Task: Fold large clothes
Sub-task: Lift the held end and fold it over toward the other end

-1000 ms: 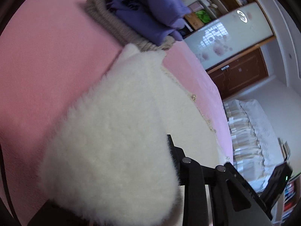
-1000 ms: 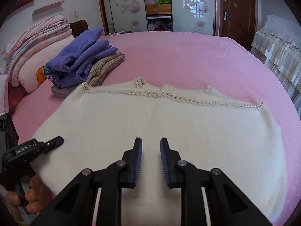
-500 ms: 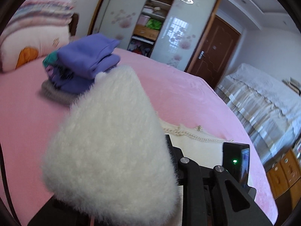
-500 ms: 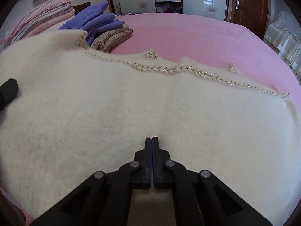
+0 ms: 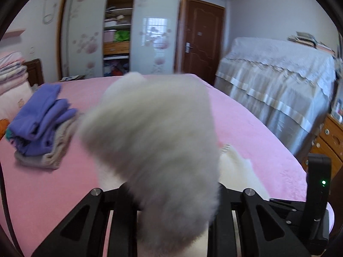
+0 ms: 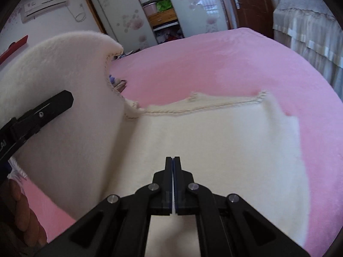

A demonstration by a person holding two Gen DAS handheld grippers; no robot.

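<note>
A large fluffy white garment point(image 6: 214, 145) with a braided trim lies on the pink bed point(image 6: 214, 64). My left gripper point(image 5: 171, 205) is shut on the garment's left side and holds it lifted; the raised flap point(image 5: 154, 132) hides its fingertips. From the right wrist view the left gripper point(image 6: 40, 111) shows at the left with the flap point(image 6: 60, 90) curling up over it. My right gripper point(image 6: 172, 171) is shut on the garment's near edge, with the jaws pressed together low over the fabric.
A stack of folded purple and beige clothes point(image 5: 42, 128) sits on the bed at the left. Folded bedding point(image 5: 10, 72) lies at the headboard. A second bed with a grey cover point(image 5: 278, 90) stands to the right, a wardrobe point(image 5: 120, 32) and door point(image 5: 201, 42) behind.
My left gripper has lifted the garment's left side and swung it up and toward the right. My right gripper closed on the near edge and stays shut.
</note>
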